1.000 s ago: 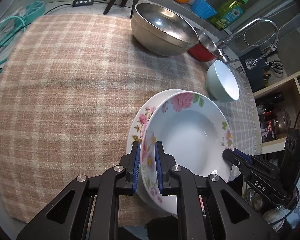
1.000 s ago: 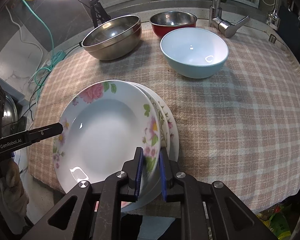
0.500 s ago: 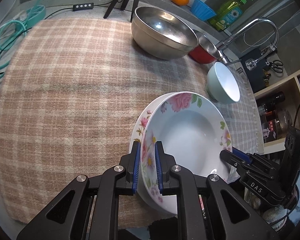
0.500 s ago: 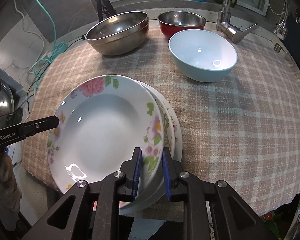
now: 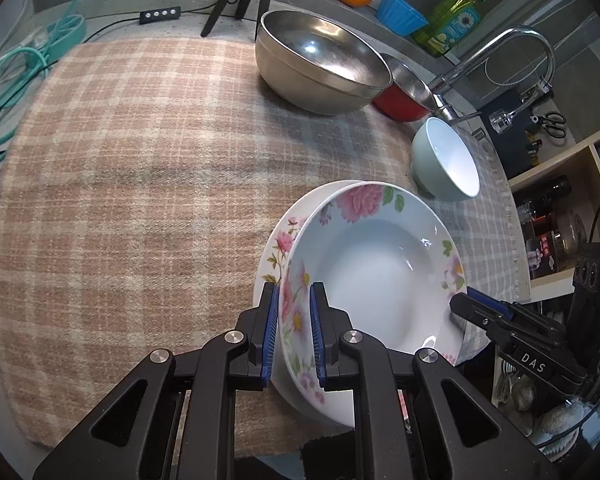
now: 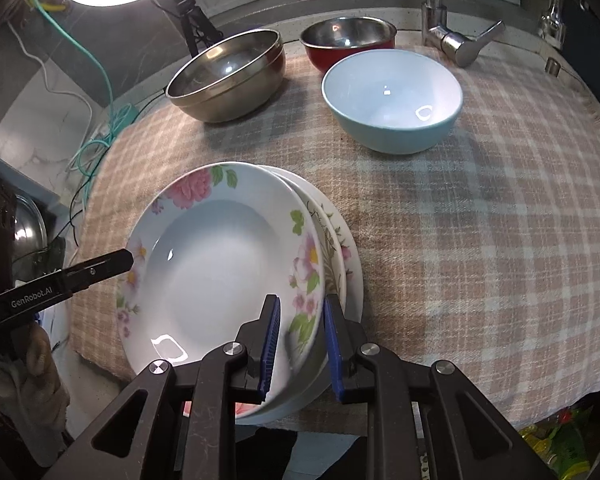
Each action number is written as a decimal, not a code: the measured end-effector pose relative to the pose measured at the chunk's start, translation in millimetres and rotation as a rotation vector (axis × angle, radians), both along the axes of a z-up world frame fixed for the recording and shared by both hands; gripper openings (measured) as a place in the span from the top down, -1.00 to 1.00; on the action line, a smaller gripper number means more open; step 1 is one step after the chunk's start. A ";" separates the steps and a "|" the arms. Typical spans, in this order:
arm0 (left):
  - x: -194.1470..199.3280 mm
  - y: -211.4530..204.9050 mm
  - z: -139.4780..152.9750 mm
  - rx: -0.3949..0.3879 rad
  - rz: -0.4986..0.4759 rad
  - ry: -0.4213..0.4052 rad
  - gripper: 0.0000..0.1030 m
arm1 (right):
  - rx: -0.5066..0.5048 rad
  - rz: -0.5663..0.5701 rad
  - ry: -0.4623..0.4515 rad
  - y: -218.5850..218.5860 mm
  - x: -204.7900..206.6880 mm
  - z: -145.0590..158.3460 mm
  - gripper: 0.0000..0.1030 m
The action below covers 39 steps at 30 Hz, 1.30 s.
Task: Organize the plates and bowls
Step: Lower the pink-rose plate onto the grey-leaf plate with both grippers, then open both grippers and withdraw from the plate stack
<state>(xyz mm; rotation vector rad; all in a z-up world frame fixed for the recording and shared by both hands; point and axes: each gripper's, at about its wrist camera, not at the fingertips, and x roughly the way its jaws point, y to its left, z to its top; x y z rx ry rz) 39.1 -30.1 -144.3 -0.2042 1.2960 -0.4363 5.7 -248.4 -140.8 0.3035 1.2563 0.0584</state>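
The left gripper point(image 5: 293, 322) is clamping the rim of the floral plate point(image 5: 374, 276) at the plate's 8 o'clock, pads pressed on either face. That plate is sitting tilted on the stack point(image 6: 342, 258) of other plates at the near edge of the cloth point(image 5: 140, 184), its near rim hanging past the cloth's edge. The right gripper point(image 6: 300, 338) is straddling the same rim at 5 o'clock; its jaws have just been opening, and the pads are now standing clear of the china, so the plate is resting on the stack with one grip only.

Risks from here: if the left jaws are lifting or twisting while the right ones are loose, the plate is likely to pivot on the stack and slide off the near edge. A one-sided release could also drag it off-centre, leaving the pile leaning. The blue bowl point(image 6: 394, 98) at 1 o'clock, the steel bowl point(image 6: 228, 74) at 11 and the red bowl point(image 6: 348, 40) at 12 are standing well apart, so a knock there looks unlikely.
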 end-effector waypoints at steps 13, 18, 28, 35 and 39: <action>-2.0 1.4 -1.5 -0.004 -0.004 0.009 0.75 | 0.082 -0.034 0.033 -15.0 -4.1 -2.3 0.41; -3.4 -1.4 -1.2 0.003 -0.018 0.009 0.75 | 0.070 -0.028 0.045 -8.8 -5.3 -4.5 0.36; -4.1 -4.7 -0.6 0.004 -0.021 0.004 0.75 | 0.020 -0.004 0.045 -3.3 -3.0 -3.9 0.36; -2.8 2.8 11.1 0.011 -0.005 -0.026 0.75 | -0.002 0.010 0.035 -2.0 -3.5 -1.7 0.36; 1.1 12.1 26.3 0.015 0.015 -0.065 0.72 | -0.020 -0.014 -0.010 -10.2 -5.0 10.1 0.36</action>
